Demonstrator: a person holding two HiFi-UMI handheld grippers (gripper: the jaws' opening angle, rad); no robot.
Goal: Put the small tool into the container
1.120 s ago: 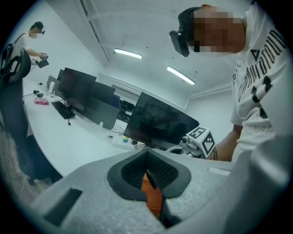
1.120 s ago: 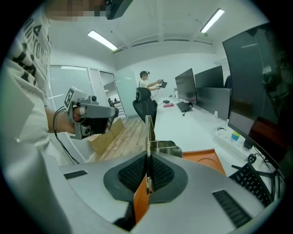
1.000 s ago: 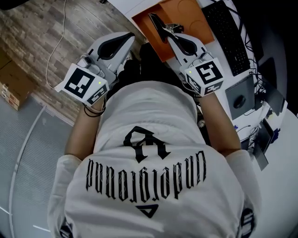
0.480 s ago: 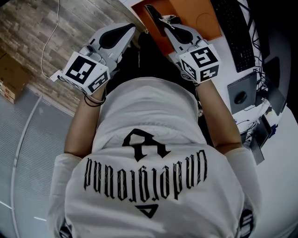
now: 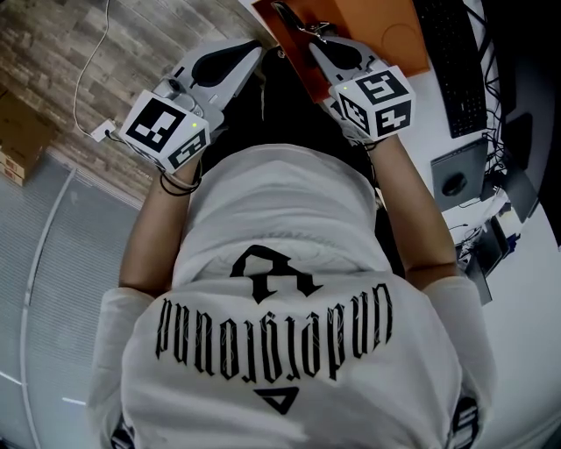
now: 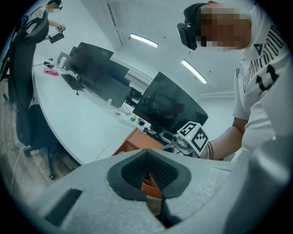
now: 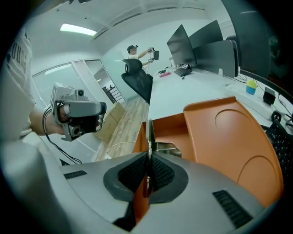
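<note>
Both tongs have shifted toward 12 o'clock in the head view. The right tongs (image 5: 314, 44) stay clamped on the small tool (image 5: 289, 17), its thin metal blade over the 9 o'clock edge of the orange container (image 5: 399, 31). The left tongs (image 5: 257, 46) are together and empty. The container sits on a white table (image 5: 412, 123), with a keyboard (image 5: 456, 61) at 1 o'clock, a wood-plank floor (image 5: 70, 61) at 10 o'clock, and monitors (image 6: 171, 107) along the table.
</note>
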